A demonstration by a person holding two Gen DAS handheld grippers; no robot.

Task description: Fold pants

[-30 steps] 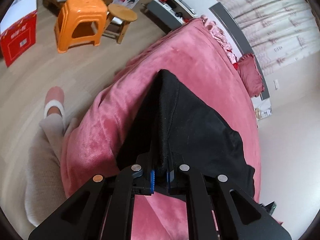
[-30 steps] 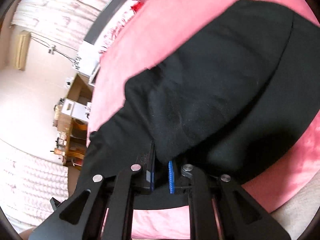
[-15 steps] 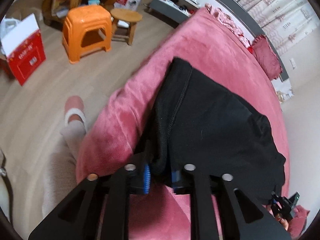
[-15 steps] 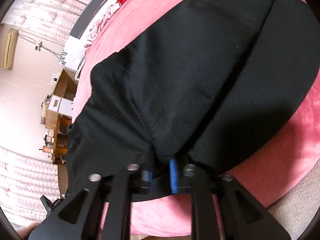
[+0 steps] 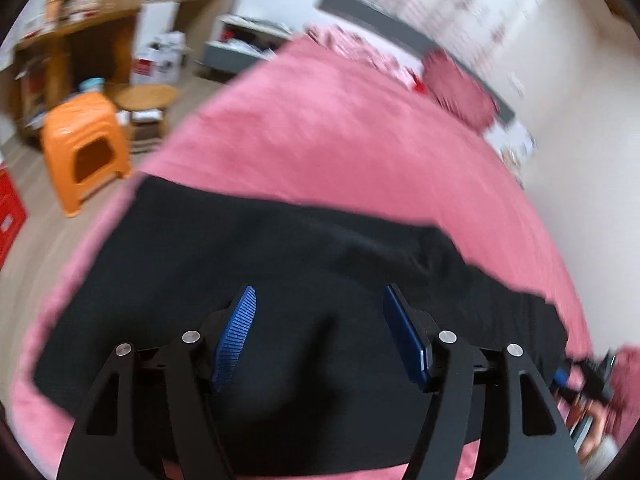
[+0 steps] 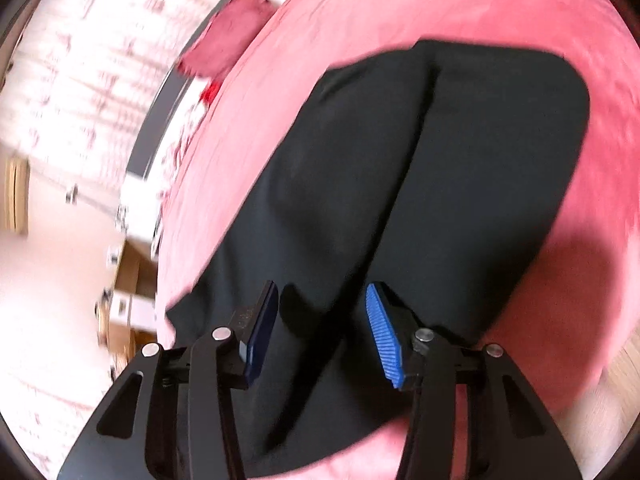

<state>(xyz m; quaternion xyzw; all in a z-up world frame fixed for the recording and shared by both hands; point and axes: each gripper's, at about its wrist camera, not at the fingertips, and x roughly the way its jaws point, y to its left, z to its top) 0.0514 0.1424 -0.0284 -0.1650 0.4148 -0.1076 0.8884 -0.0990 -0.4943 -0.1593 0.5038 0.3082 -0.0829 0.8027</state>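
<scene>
Releasing: left claw [image 5: 318, 334] and right claw [image 6: 322, 334] have just been opening, jaws apart, nothing between. Black fabric pants [image 5: 280, 280] lie folded on pink plush bed [image 5: 340, 128]. Advice: withdraw toward 6 o'clock without snagging, then smooth the 12 o'clock edge.

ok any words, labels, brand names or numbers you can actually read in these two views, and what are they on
None can be read; both views are motion-blurred.
red box at the left edge of the left wrist view: no print legible.
white carton by the wooden desk: a red patch and dark marks, too blurred to read.
black pants, pink blanket, orange stool: no text visible.
</scene>
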